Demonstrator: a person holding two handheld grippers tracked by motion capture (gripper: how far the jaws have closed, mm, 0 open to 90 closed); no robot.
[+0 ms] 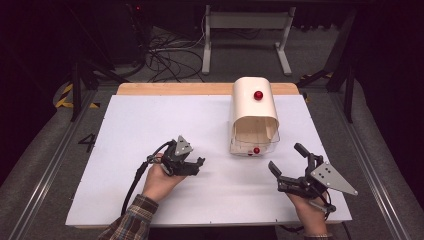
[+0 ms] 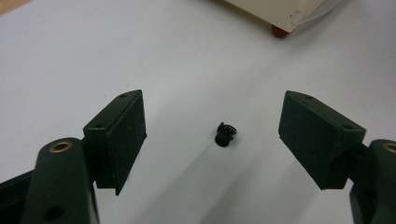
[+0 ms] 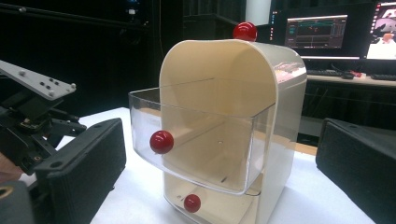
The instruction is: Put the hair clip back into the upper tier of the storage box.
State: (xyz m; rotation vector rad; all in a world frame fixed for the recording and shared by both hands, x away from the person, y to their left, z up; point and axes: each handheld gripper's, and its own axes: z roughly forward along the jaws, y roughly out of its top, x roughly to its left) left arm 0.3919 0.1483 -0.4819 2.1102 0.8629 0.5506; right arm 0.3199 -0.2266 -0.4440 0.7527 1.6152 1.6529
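A small black part (image 2: 225, 134) lies on the white board (image 1: 150, 125). My left gripper (image 2: 214, 119) hovers over it, open, with a jaw on each side and neither pad touching it. In the high view the left gripper (image 1: 196, 167) sits at the front centre-left of the board. A cream cabinet (image 1: 254, 112) with clear drawers and red knobs stands at the centre right. Its upper drawer (image 3: 201, 140) is pulled out, with a red knob (image 3: 161, 141) on its front. My right gripper (image 1: 286, 159) is open in front of the cabinet, facing it with nothing between the jaws (image 3: 219, 158).
A lower drawer with its own red knob (image 3: 192, 203) sits nearly closed, and another red knob (image 3: 244, 31) tops the cabinet. Bare wood (image 1: 175, 88) shows along the far edge of the table. Cables and a metal stand (image 1: 245, 30) lie on the floor behind it.
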